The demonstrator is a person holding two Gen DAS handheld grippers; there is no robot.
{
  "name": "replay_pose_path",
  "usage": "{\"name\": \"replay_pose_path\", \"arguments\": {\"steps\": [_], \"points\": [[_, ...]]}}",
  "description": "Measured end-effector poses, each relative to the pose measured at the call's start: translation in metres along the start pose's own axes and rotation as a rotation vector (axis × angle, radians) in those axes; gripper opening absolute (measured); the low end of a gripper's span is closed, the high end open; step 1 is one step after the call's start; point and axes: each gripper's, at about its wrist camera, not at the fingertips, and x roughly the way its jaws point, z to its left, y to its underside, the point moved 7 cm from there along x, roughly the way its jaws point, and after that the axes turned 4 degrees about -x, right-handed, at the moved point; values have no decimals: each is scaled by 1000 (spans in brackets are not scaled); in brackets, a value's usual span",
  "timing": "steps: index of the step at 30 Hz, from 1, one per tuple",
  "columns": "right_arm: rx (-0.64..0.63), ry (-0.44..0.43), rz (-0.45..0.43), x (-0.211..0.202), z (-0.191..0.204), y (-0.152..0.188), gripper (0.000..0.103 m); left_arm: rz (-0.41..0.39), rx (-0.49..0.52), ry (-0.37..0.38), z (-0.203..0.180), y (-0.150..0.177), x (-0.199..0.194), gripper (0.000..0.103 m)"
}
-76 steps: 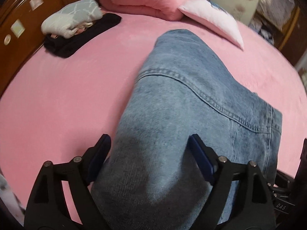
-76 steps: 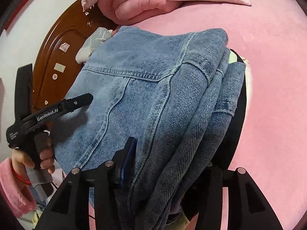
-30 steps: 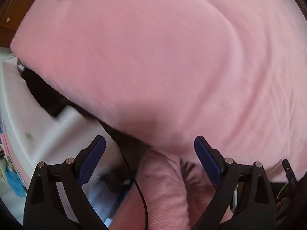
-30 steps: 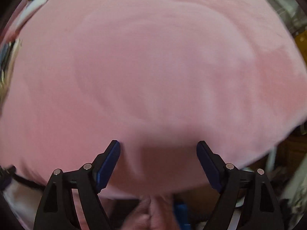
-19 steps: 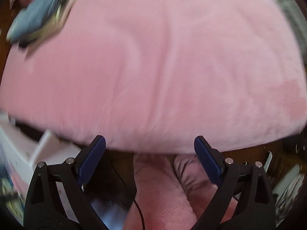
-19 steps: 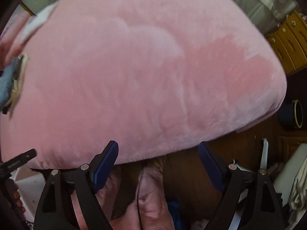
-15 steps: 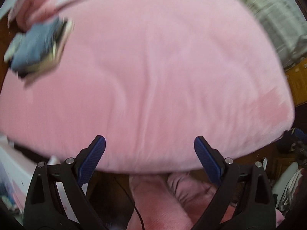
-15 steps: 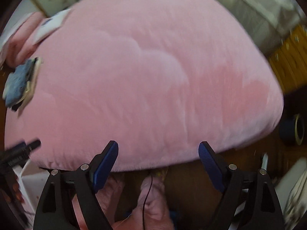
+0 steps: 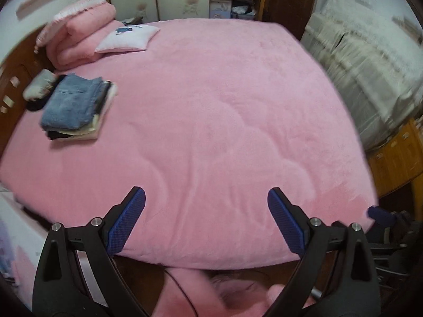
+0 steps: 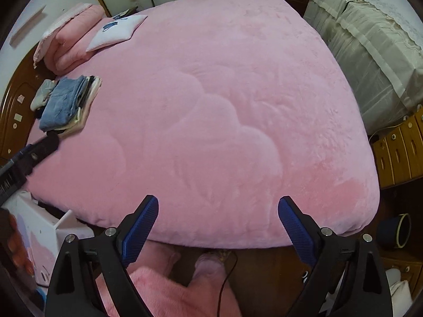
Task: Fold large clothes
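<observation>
Left wrist view, plush quilted pink bedspread (image 9: 211,111), folded denim jeans (image 9: 70,103) stacked

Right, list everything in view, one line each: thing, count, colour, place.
folded jeans: one, blue, top of the clothes stack, bed's left side
clothes stack: one, black and cream layers under the jeans
rolled garment: one, grey-white, by the headboard
pillow: one, white, head of bed
folded blanket: one, pink, behind the pillow
bed cover: one, pink
drawers: wooden, right of bed
left gripper: open, nothing between the jaws
right gripper: jaws opening, nothing between them
</observation>
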Motion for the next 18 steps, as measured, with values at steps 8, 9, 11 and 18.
{"name": "replay_pose_path", "arguments": {"steps": [8,9,11,18], "points": [[-113,43,-73,-38,62,7,98,54,-65,-33,24,25,6,93],[-111,45,-72,-41,66,8,102,65,-66,-30,26,28,8,93],[-105,42,-59,-40,70,10,102,76,-74,-14,28,31,10,93],[-98,50,4,-5,55,4,103,85,-73,63,25,45,27,99]]}}
